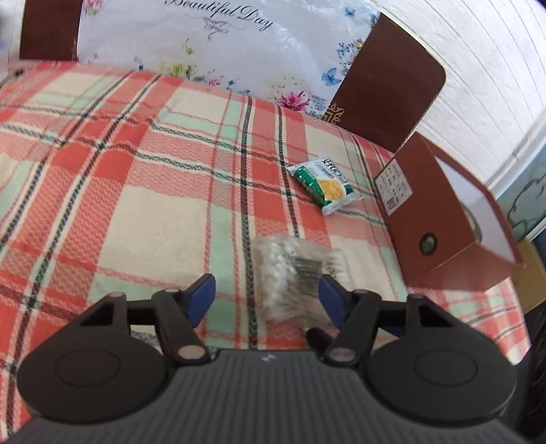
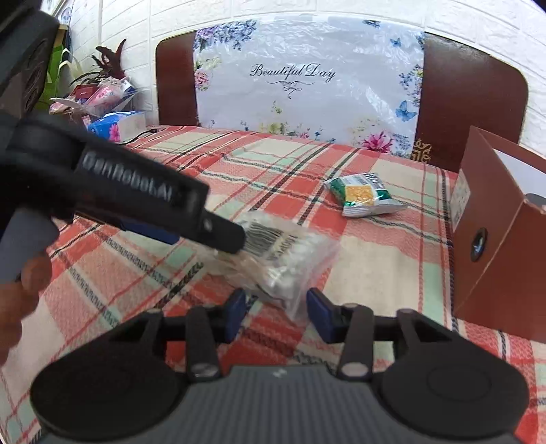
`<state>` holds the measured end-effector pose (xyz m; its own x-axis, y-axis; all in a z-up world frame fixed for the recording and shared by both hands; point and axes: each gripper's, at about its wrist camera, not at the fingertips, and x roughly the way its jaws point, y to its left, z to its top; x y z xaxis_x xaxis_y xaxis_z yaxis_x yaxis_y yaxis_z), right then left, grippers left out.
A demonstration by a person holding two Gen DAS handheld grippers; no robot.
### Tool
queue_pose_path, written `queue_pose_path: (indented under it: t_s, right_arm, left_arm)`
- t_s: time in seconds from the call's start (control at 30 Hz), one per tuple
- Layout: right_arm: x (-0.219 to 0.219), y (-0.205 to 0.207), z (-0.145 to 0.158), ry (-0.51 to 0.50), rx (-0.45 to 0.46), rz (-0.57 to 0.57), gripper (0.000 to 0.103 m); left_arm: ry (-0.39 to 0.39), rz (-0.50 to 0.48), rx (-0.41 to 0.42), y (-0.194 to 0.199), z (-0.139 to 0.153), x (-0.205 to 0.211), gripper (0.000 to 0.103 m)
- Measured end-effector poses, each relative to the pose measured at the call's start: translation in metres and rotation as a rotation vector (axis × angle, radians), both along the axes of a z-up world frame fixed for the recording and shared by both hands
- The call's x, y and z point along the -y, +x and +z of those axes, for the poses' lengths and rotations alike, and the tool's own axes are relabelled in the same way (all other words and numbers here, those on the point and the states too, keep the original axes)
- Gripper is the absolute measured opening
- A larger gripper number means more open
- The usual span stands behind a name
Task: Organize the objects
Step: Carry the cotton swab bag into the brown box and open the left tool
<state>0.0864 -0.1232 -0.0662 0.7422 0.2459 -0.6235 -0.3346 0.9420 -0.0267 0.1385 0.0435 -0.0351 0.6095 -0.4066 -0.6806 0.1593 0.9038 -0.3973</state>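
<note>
Both grippers — left (image 1: 268, 300), right (image 2: 276, 312) — gape wide over the cotton-swab bag (image 2: 290, 252)

This is a home bedroom: a bed spread with a red, cream and mint plaid blanket (image 2: 375, 246) meets a dark brown wooden headboard (image 2: 471, 92), against which leans a plastic-wrapped floral pillow (image 2: 307, 78) reading "Beautiful Day", backed by a white brick-pattern wall (image 2: 143, 24).

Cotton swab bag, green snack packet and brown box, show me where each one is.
cotton swab bag (image 1: 295, 273), left wrist view, on the middle of the clear bag.
green snack packet (image 2: 365, 194), right wrist view, on its yellow centre panel.
brown box (image 1: 433, 218), left wrist view, on its side wall.
</note>
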Motion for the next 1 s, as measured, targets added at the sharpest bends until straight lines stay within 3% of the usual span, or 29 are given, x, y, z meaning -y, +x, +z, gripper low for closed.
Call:
queue_pose_path:
  t_s: [0.03, 0.1, 0.13, 0.17, 0.23, 0.3, 0.5, 0.6, 0.8, 0.87, 0.93, 0.97, 1.0]
  right_arm:
    - [0.001, 0.003, 0.000, 0.000, 0.005, -0.010, 0.060]
    - [0.002, 0.014, 0.000, 0.028, -0.024, -0.012, 0.063]
    - [0.003, 0.021, -0.001, 0.055, -0.060, -0.003, 0.063]
    - [0.002, 0.026, -0.002, 0.073, -0.072, -0.001, 0.058]
    - [0.002, 0.023, 0.003, 0.068, -0.060, -0.007, 0.048]
    - [0.008, 0.010, 0.010, 0.079, -0.026, -0.031, 0.043]
    - [0.058, -0.044, 0.059, 0.067, 0.291, -0.187, 0.043]
    - [0.095, -0.050, 0.074, 0.042, 0.383, -0.286, 0.043]
    - [0.178, -0.036, 0.076, 0.083, 0.371, -0.463, 0.043]
    - [0.201, -0.024, 0.074, 0.095, 0.364, -0.500, 0.043]
    - [0.219, -0.002, 0.071, 0.086, 0.350, -0.531, 0.050]
    - [0.225, 0.015, 0.068, 0.048, 0.328, -0.553, 0.066]
    - [0.229, 0.026, 0.063, 0.003, 0.319, -0.596, 0.070]
  left_arm:
    - [0.014, -0.005, -0.009, 0.005, -0.001, 0.004, 0.066]
    - [0.058, -0.014, -0.040, 0.015, -0.009, 0.015, 0.052]
    - [0.030, -0.028, -0.037, 0.014, -0.008, 0.018, 0.032]
    - [0.011, -0.049, -0.040, 0.012, -0.005, 0.021, 0.032]
    - [0.095, -0.065, 0.015, -0.001, 0.008, 0.036, 0.032]
    - [0.099, -0.106, 0.077, -0.015, 0.024, 0.046, 0.032]
    - [-0.004, -0.265, 0.264, -0.031, 0.088, 0.106, 0.034]
    - [-0.010, -0.352, 0.299, -0.024, 0.104, 0.159, 0.038]
    - [0.026, -0.464, 0.297, 0.000, 0.104, 0.257, 0.039]
    - [0.058, -0.469, 0.322, 0.009, 0.103, 0.283, 0.044]
    - [0.135, -0.457, 0.348, 0.019, 0.100, 0.308, 0.061]
    - [0.175, -0.427, 0.344, 0.024, 0.097, 0.315, 0.060]
    - [0.195, -0.411, 0.331, 0.028, 0.096, 0.315, 0.058]
